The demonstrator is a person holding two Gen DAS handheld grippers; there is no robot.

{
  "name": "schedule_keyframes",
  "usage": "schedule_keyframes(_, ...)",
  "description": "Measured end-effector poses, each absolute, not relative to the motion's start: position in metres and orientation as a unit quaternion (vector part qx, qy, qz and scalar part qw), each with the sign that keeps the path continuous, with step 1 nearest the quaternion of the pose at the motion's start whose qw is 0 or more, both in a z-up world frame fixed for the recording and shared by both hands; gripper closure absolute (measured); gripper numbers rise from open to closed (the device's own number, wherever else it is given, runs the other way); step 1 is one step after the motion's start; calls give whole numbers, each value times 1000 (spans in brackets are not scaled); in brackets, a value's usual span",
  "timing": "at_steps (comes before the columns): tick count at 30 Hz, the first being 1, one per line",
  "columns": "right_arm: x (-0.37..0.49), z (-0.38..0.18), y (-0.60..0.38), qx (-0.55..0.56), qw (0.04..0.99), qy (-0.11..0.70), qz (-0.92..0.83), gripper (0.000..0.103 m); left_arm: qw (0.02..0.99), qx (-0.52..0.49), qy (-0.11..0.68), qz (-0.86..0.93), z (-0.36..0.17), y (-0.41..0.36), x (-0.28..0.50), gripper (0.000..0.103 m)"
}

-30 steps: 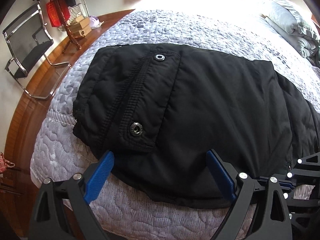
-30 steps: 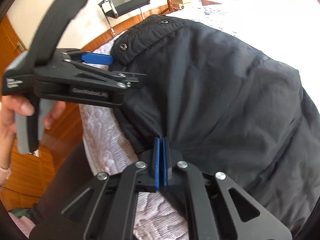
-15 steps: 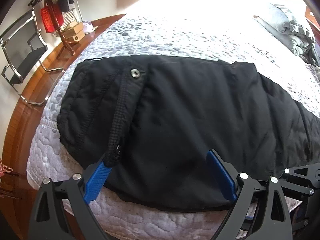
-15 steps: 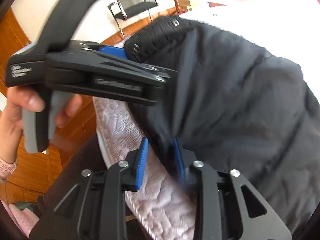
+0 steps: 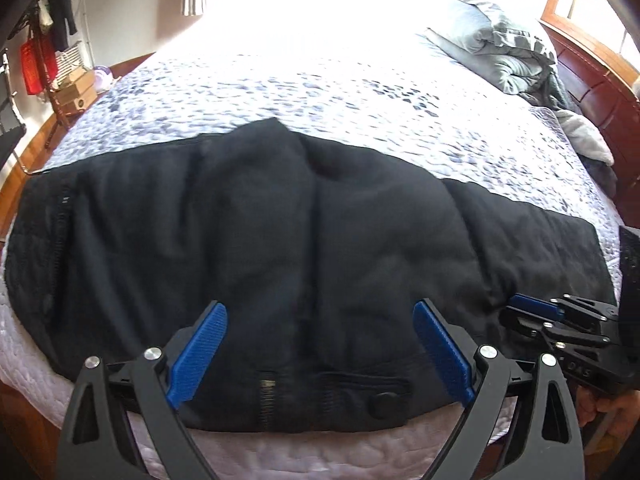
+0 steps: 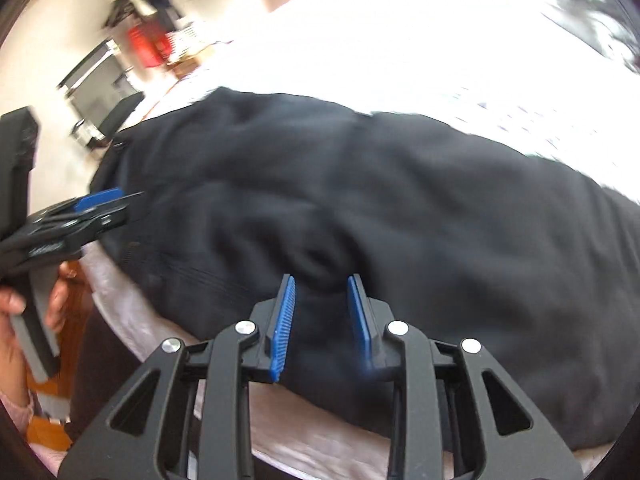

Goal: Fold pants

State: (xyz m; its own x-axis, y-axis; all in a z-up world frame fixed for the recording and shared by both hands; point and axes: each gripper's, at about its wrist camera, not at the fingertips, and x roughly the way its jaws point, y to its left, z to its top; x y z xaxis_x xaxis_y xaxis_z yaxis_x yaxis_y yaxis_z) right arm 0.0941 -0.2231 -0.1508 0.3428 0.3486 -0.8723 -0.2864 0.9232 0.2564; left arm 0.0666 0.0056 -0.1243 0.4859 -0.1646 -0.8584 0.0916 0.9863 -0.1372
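Black padded pants [image 5: 304,240] lie folded lengthwise across the quilted bed [image 5: 320,92], near its front edge. A zipper [image 5: 267,394] and a snap [image 5: 383,405] show at the near hem. My left gripper [image 5: 320,308] hovers over that hem, wide open, with nothing pressed between its blue pads. My right gripper [image 6: 320,280] hangs over the pants [image 6: 360,200] further right, its pads a narrow gap apart with black fabric beneath and not pinched. Each gripper shows in the other view: the right gripper [image 5: 536,312] at the right edge, the left gripper [image 6: 100,200] at the left in a hand.
Grey pillows and a crumpled blanket [image 5: 500,52] lie at the bed's far right by a wooden headboard [image 5: 592,80]. At the far left stand a red bag [image 5: 34,64], stacked boxes [image 5: 74,94] and a chair [image 6: 92,92]. Wooden floor shows off the bed's left edge.
Both grippers have slid right along the pants' near edge. The right gripper, shut on the fabric edge a second ago, has opened and let it go. The snap flap is folded over.
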Motion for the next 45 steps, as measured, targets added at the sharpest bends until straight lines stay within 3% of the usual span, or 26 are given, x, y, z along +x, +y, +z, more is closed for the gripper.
schedule_keyframes(2, 93, -158, -232, 37, 819, 538, 198, 83, 857, -35, 508, -82, -131, -18, 69, 9)
schedule_keyframes(10, 87, -165, -241, 45, 824, 528, 198, 82, 855, 25, 516, -47, -164, -55, 70, 8)
schedule_keyframes(16, 61, -141, -284, 87, 849, 501, 144, 68, 860, 38, 507, -37, -161, -62, 57, 6)
schedule_keyframes(19, 37, -123, -337, 110, 864, 486, 76, 45, 863, 34, 500, -56, -152, -71, 51, 6)
schedule_keyframes(22, 9, -112, -403, 145, 869, 473, -6, 40, 863, 36, 498, -78, -147, -83, 47, 6)
schedule_keyframes(30, -52, -134, -534, 256, 835, 469, -133, 38, 861, 28, 500, -90, -147, -104, 47, 4)
schedule_keyframes(45, -35, -172, -564, 287, 820, 471, -156, 39, 847, 32, 524, -85, -162, -138, 49, 4)
